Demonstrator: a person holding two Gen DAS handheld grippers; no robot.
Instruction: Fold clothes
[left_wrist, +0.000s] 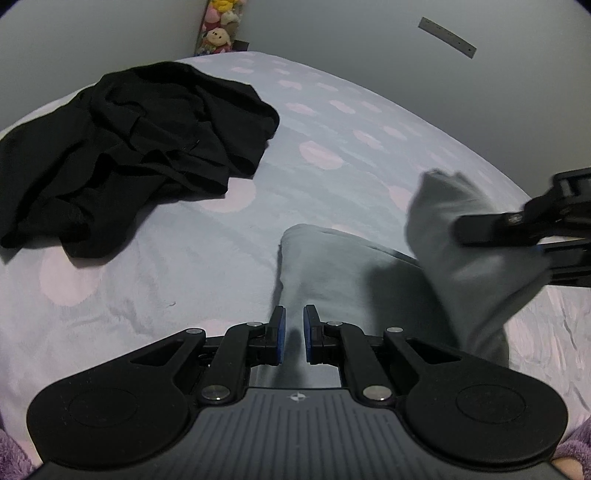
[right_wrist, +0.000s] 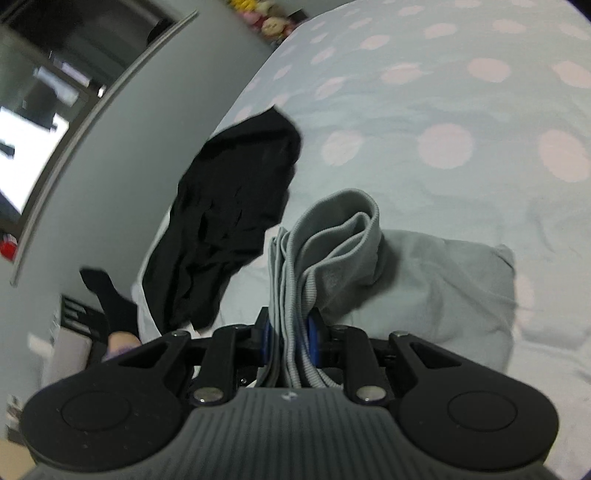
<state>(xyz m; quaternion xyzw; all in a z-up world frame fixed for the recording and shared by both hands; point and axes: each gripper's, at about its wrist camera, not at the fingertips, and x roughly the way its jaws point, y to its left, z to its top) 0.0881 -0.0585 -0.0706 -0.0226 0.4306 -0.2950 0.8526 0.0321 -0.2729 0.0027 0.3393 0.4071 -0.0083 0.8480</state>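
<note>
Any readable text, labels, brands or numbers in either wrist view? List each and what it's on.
No readable text in either view.
Left claw body: small white emblem, a symbol, no letters.
Right claw body: the same emblem, blurred.
Grey strip on the wall: a few dark marks, too small to read.
Grey garment, black garment, dotted bedsheet: no print or tags visible.

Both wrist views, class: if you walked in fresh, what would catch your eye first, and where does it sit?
First, the grey garment: its ribbed edge is bunched between the pads of the right gripper and lifted off the bed, while the left gripper pinches another part of it low in the left view. Next, the crumpled black garment heaped on the polka-dot bedsheet, to the left. Stuffed toys sit at the far corner.
</note>
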